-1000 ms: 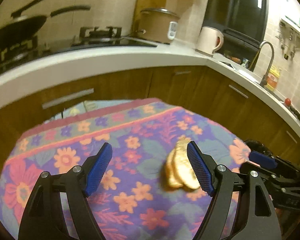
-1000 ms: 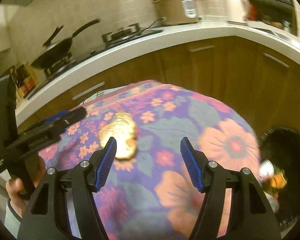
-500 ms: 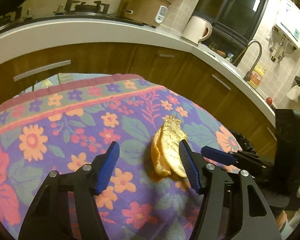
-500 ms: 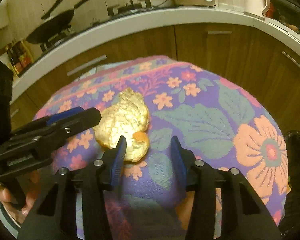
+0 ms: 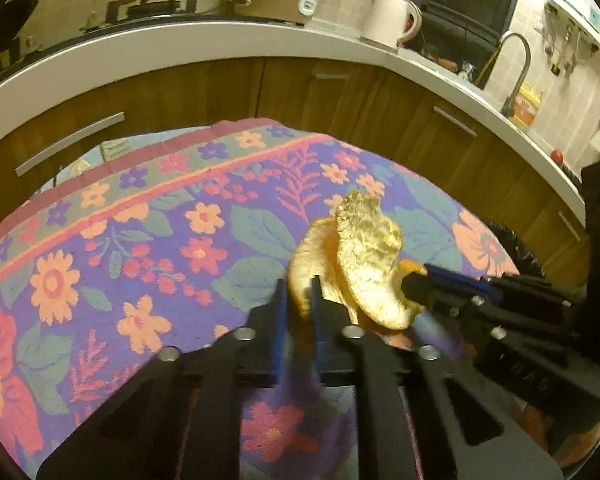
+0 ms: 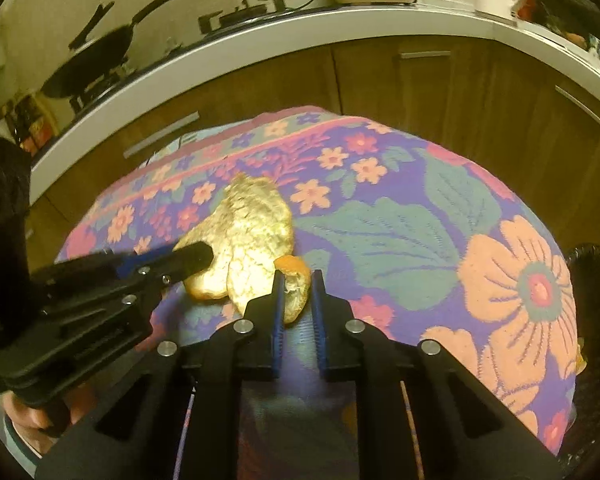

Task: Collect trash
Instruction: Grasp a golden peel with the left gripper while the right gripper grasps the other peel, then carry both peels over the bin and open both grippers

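Note:
A curled orange peel [image 5: 372, 248] lies on the floral tablecloth [image 5: 140, 240], its pale inside showing. My left gripper [image 5: 298, 294] has its jaws closing, and the pads pinch the peel's left lobe. My right gripper [image 5: 414, 278] comes in from the right onto the peel's other end. In the right wrist view the peel [image 6: 252, 220] sits just ahead. The right gripper [image 6: 296, 284] is closing with the peel's orange curled tip pressed between its blue pads. The left gripper [image 6: 198, 258] reaches the peel from the left.
A black trash bin [image 6: 592, 264] stands off the table's right edge, also seen in the left wrist view as the bin [image 5: 512, 248]. Wooden cabinets under a white counter [image 5: 180, 40] curve behind the table. A hand [image 6: 40, 416] holds the left gripper.
Both grippers came down toward the peel and their jaws went from wide apart to nearly together, each now pinching a part of the peel.

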